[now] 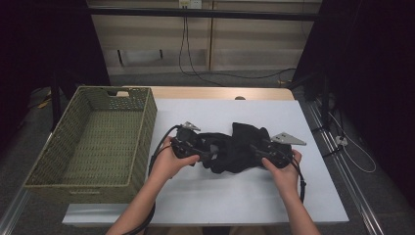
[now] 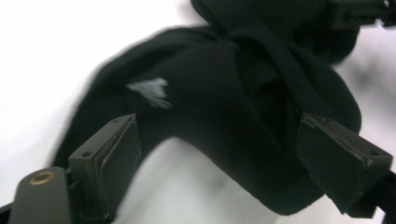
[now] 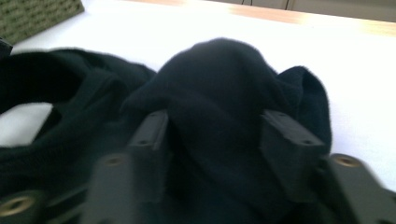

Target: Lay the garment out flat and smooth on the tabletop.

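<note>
A crumpled black garment [image 1: 234, 131] lies on the white mat [image 1: 220, 200] in the middle of the table. My left gripper [image 1: 209, 153] is at its left end. In the left gripper view the garment [image 2: 224, 93] carries a small white mark, and my left gripper [image 2: 215, 123] stands open with its jaws wide either side of a fold, not pressing it. My right gripper [image 1: 254, 148] is at the garment's right end. In the right gripper view a raised bulge of the garment [image 3: 219, 84] fills the gap of my right gripper [image 3: 215, 116], touching both pads.
A green woven basket [image 1: 147, 122] stands on the table's left side, right beside the mat. A strip of the wooden tabletop [image 1: 220, 93] runs along the far edge. Cables trail on the floor beyond the table and at the right.
</note>
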Available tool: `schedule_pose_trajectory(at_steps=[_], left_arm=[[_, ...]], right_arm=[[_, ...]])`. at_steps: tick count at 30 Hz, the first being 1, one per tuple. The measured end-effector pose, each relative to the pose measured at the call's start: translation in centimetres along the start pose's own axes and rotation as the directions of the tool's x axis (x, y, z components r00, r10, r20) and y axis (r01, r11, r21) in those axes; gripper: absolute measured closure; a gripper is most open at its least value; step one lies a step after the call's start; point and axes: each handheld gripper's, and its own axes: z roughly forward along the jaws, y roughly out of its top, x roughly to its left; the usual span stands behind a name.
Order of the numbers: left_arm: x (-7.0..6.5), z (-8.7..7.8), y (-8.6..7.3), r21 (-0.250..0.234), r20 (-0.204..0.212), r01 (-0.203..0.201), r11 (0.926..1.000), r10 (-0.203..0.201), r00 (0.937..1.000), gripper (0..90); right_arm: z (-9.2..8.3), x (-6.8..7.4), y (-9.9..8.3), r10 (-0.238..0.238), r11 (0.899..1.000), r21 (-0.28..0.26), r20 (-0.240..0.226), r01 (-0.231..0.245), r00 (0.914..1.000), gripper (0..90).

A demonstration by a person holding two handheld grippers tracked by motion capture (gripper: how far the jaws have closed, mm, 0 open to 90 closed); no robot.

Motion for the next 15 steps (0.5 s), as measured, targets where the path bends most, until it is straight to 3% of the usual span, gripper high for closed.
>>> schedule_pose_trajectory(at_steps=[2, 5, 6, 9, 12, 15], left_arm=[[-0.3, 0.6, -0.3, 0.027, 0.031, -0.001, 0.9996, 0.000, 0.9995, 24.6], [-0.7, 1.5, -0.6, 0.067, 0.044, -0.003, 0.9978, 0.000, 0.9990, 42.0], [-0.6, 1.6, -0.7, 0.089, 0.054, -0.002, 0.9960, -0.002, 0.9985, 51.5], [-0.3, 1.3, -0.6, 0.091, 0.087, 0.029, 0.9954, -0.037, 0.9955, 77.7], [0.4, 0.2, -0.3, 0.075, 0.089, 0.066, 0.9950, -0.073, 0.9934, 86.1], [1.4, -0.9, -0.2, 0.025, 0.072, 0.119, 0.9925, -0.121, 0.9900, 87.4]], right_arm=[[0.2, 0.1, -0.2, -0.005, 1.000, 0.010, -0.008, 0.005, 1.0000, 51.9], [0.2, 0.1, -0.4, 0.005, 1.000, 0.017, -0.018, -0.004, 0.9998, 60.6], [0.2, 0.1, -0.4, 0.004, 1.000, 0.018, -0.020, -0.003, 0.9998, 66.2], [0.0, -0.1, -0.6, 0.014, 1.000, 0.018, -0.046, -0.014, 0.9989, 75.3], [-0.3, -0.3, -0.6, 0.019, 1.000, 0.019, -0.067, -0.018, 0.9976, 80.8], [-0.7, -0.6, -0.7, 0.028, 0.999, 0.026, -0.083, -0.026, 0.9962, 82.4]])
